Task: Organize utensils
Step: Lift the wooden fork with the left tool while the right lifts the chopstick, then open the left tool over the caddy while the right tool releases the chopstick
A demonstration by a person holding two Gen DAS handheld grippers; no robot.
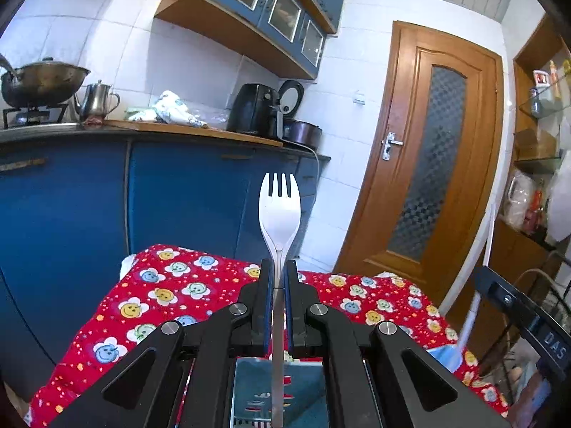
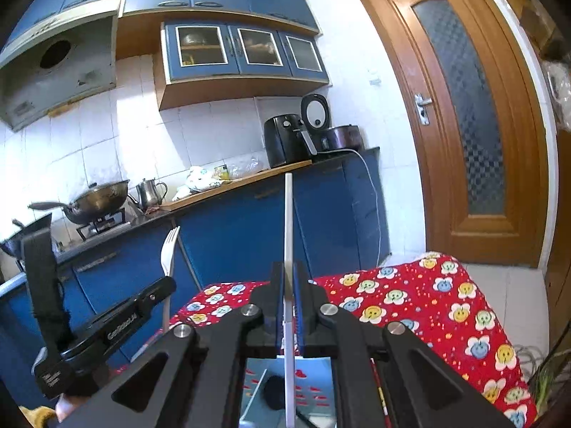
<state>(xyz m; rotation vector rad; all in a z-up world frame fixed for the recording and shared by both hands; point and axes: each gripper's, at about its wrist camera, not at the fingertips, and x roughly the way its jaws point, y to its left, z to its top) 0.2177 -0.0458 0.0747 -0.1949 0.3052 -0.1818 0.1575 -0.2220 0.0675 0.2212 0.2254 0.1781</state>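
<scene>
Upright, fork [image 1: 279, 210] between jaws.

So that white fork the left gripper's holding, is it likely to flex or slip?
The fork looks like thin plastic, so probably light and a bit bendy. Clamped low on its narrow handle by the left gripper, it may pivot if bumped.

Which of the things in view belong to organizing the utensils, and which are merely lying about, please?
Belonging to the job:
white fork, held in the left gripper
thin white utensil, seen edge-on, held in the right gripper

Lying about:
wok
metal kettle
black air fryer
floral cloth
</scene>
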